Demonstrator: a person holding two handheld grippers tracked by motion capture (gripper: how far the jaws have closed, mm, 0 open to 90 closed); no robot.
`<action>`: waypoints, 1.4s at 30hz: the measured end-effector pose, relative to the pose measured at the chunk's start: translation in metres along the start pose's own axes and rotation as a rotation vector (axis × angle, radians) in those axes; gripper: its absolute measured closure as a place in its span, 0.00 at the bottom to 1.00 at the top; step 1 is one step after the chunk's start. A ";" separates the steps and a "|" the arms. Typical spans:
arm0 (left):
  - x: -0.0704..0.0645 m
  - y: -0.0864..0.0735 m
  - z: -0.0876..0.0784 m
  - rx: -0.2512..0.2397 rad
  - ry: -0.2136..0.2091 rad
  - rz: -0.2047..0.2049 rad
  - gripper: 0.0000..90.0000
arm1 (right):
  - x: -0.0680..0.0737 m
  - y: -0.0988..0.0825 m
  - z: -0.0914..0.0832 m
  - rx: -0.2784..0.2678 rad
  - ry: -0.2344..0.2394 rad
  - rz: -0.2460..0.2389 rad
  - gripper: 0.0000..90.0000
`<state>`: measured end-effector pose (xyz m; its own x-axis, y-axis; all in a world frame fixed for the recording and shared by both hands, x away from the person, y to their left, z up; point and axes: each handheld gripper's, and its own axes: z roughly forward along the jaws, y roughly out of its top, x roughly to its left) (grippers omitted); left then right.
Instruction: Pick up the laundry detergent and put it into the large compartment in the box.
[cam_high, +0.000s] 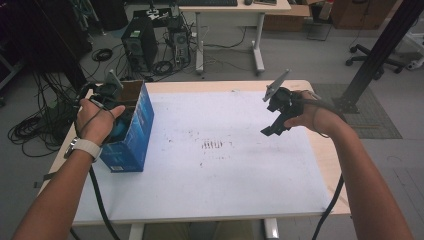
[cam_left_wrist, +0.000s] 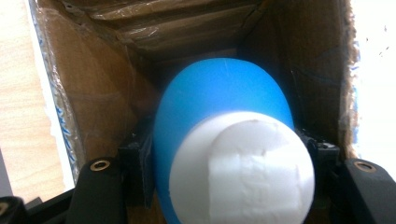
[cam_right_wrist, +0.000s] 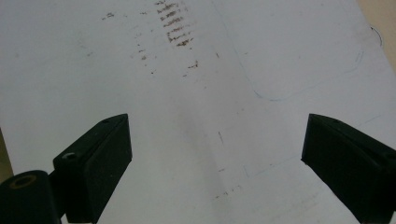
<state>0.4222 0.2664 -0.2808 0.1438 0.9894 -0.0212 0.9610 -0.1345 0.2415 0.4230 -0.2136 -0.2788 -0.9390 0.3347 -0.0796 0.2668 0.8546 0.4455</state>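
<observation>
the white sheet (cam_high: 210, 170) covers most of the table (cam_high: 320, 150), with brown smudges (cam_right_wrist: 173, 28) near its middle. at its left edge stands an open blue cardboard box (cam_high: 131, 135). inside it, the left gripper (cam_left_wrist: 224, 154) clamps a blue-and-white ball-shaped object (cam_left_wrist: 224, 140). the right gripper (cam_high: 275, 125) hangs over the sheet, jaws wide apart, holding nothing.

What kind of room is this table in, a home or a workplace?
Most likely a lab or office workroom: a black desktop computer tower stands on the floor amid tangled black cables, and a black wheeled office chair base sits nearby.
</observation>
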 end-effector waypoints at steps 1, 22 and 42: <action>0.001 0.000 0.000 0.001 0.000 0.003 0.41 | 0.000 0.000 0.000 0.001 0.000 0.000 0.10; 0.009 0.002 0.004 0.002 -0.015 -0.015 0.38 | 0.000 -0.001 0.003 0.007 0.006 0.009 0.10; 0.008 0.002 0.004 0.007 -0.012 -0.003 0.30 | 0.001 -0.001 0.003 0.007 0.007 0.009 0.10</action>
<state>0.4263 0.2743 -0.2847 0.1442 0.9890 -0.0336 0.9630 -0.1324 0.2348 0.4229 -0.2128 -0.2820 -0.9381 0.3393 -0.0691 0.2767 0.8546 0.4395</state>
